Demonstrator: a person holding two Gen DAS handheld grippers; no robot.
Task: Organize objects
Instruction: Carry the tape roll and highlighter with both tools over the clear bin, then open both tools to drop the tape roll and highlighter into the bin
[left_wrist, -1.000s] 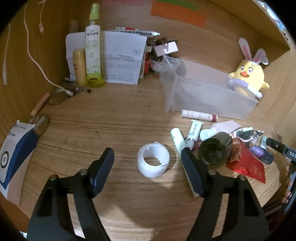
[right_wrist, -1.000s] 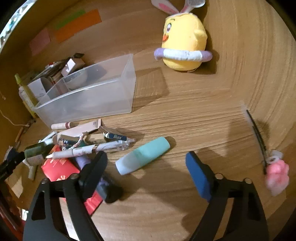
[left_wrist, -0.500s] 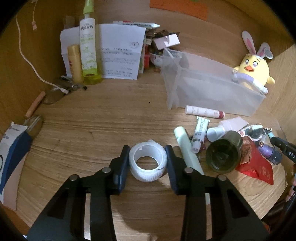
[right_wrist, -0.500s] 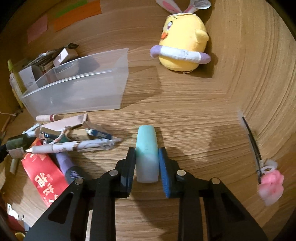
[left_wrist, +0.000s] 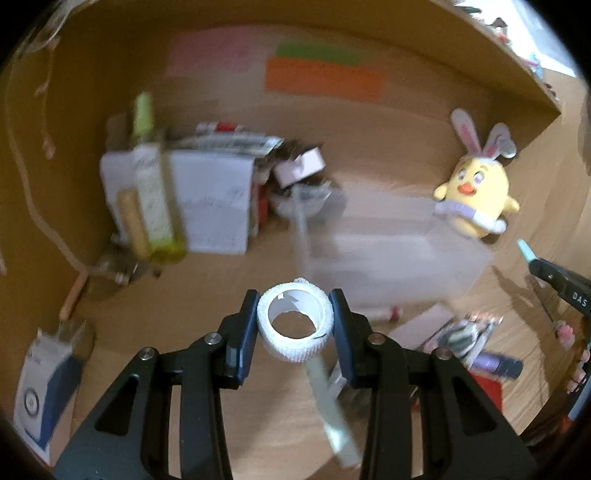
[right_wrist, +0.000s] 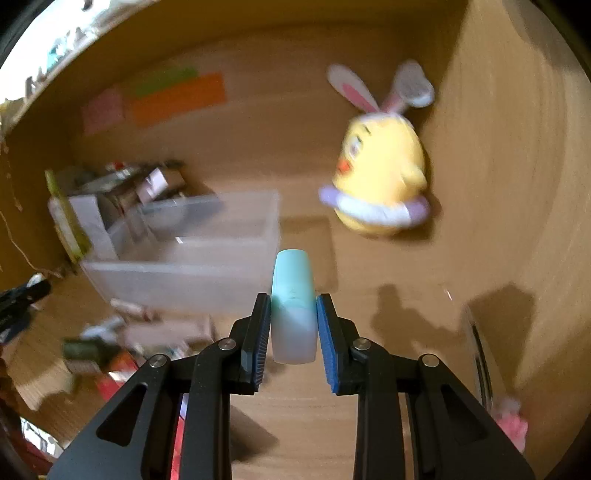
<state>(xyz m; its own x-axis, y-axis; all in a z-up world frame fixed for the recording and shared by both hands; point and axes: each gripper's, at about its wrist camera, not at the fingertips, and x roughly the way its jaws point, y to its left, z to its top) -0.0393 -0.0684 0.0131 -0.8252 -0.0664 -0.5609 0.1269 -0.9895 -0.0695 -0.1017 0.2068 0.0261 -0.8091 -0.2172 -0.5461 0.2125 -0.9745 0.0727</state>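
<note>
My left gripper (left_wrist: 294, 325) is clamped on the white tape roll (left_wrist: 295, 326), one pad on each side of the ring, and the roll hangs clear of the desk. My right gripper (right_wrist: 293, 330) is pinched on the mint-green tube (right_wrist: 293, 306), which sticks out forward past the fingertips, also off the wood.

So two pickups look done, and neither thing is put away yet. The clear plastic bin (right_wrist: 184, 258) sits ahead of both tools, a little to the left of my right one and just beyond my left, and as far as I can see through the blur its near compartment holds nothing.

Plenty is left, I judge. Below and to the right of my left tool the loose heap (left_wrist: 461, 343) of tubes, a purple bottle and a red packet still lies on the desk (right_wrist: 406, 295). The yellow chick plush (right_wrist: 380, 184) stands ahead and right of the bin, apart from it.
</note>
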